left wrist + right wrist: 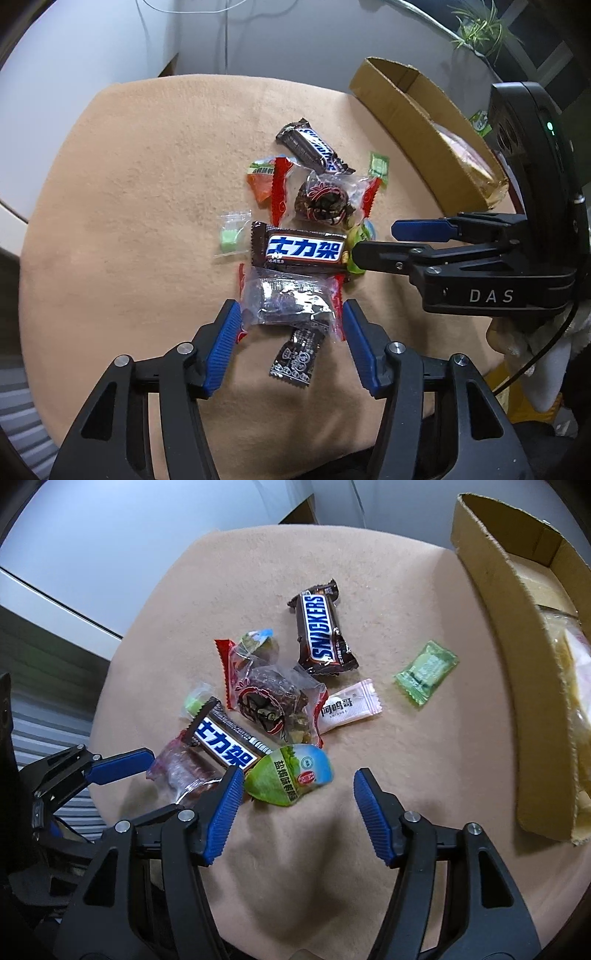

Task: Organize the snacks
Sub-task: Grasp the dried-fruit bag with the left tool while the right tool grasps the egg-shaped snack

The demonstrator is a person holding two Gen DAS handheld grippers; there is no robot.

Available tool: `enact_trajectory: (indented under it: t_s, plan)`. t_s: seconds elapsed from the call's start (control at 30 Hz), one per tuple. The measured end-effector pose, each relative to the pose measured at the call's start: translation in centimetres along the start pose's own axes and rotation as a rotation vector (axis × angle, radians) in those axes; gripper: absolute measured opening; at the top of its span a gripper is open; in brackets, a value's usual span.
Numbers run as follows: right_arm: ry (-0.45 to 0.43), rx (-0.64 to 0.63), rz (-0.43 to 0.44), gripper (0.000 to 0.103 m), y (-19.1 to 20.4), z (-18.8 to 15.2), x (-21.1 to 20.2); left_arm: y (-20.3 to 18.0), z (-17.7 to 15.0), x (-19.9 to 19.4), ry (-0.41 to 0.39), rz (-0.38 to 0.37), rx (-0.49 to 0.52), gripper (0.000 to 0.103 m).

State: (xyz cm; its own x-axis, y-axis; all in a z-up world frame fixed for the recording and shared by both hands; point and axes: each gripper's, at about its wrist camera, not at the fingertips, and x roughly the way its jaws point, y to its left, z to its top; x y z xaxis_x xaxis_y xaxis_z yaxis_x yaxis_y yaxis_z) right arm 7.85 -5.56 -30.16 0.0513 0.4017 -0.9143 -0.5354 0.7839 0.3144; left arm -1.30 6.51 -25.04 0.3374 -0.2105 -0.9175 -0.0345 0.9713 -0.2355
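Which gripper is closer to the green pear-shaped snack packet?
Right. The right gripper has the green packet against its left finger; the left gripper straddles a clear red-edged packet farther off.

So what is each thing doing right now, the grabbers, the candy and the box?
Left gripper: open, jaws either side of a clear snack packet.
Right gripper: open, green packet just beyond its left finger.
Snickers bar: sealed, lying flat on the cloth.
Small green candy: wrapped, lying apart from the pile.
Cardboard box: open at the top, something already inside.

Cardboard box (524,686) cut off at right edge (contents blurred)
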Motion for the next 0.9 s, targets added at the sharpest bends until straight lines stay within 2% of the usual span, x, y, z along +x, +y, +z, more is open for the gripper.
enact_trajectory:
  t_s: [0.13, 0.27, 0.5, 0.63, 0.67, 0.7, 0.9]
  plan:
    - [0.019, -0.017, -0.003, 0.064, 0.9, 0.2, 1.2, -0.1, -0.1, 1.0, 0.015, 0.016, 0.006, 0.056]
    - [0.025, -0.004, 0.027, 0.054, 1.0, 0.3, 1.6, -0.1, -0.2, 1.6, 0.019, 0.020, 0.001, 0.058]
    - [0.030, 0.008, 0.043, 0.049, 0.6, 0.0, 1.5, -0.1, -0.5, 2.1, 0.023, 0.002, -0.003, 0.058]
    - [0.031, 0.018, 0.053, 0.047, -0.2, -0.3, 1.0, -0.2, -0.4, 2.0, 0.016, 0.005, 0.009, 0.053]
    - [0.032, 0.015, 0.049, 0.040, -0.2, -0.4, 1.0, -0.4, -0.4, 2.1, 0.015, 0.007, 0.011, 0.053]
    - [0.032, 0.014, 0.054, 0.038, -0.2, -0.4, 0.9, -0.3, -0.4, 2.0, 0.013, 0.008, 0.012, 0.053]
    - [0.029, 0.019, 0.045, 0.035, -0.5, -1.1, 0.8, 0.4, -0.8, 1.6, 0.004, 0.009, -0.012, 0.052]
